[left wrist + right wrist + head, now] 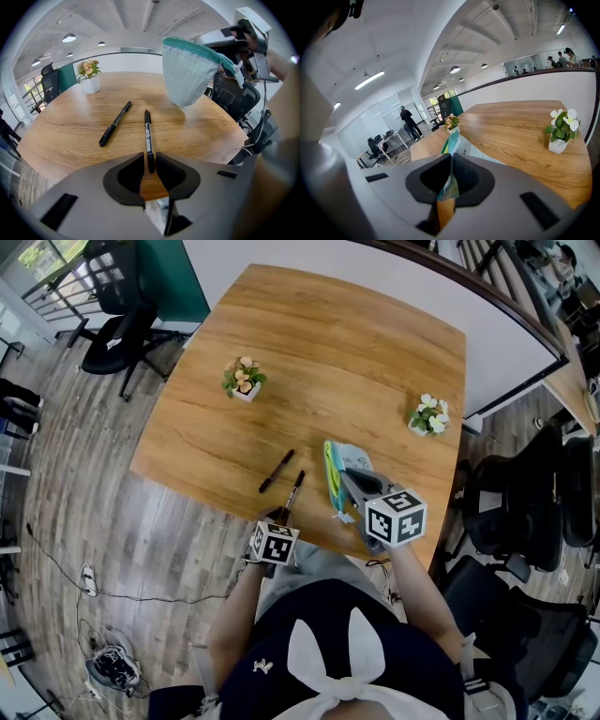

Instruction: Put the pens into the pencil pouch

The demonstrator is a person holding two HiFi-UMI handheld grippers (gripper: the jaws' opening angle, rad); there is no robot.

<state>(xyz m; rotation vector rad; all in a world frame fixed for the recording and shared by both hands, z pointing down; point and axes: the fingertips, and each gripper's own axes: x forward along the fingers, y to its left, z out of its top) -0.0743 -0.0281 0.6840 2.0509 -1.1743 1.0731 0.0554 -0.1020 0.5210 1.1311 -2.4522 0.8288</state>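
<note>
- L gripper (150,157), low at near table (356,362) edge: jaws narrowly apart, straddling near end of black pen (148,136); slivers of wood show either side, so pads not pressing yet.
- That pen lies flat on table, pointing away from person.
- 2nd pen (115,123) lies just to its left, angled, apart from it, untouched.
- R gripper (451,161): jaws clamped on rim of pencil pouch (187,70).
- Pouch = pale checked fabric w/ teal zip edge; hangs off the R gripper's jaws, right of both pens; can't tell if its bottom touches the table.
- Small potted plant (245,377) far left on table; white-flower pot (430,414) at right, both well apart from pens.
</note>
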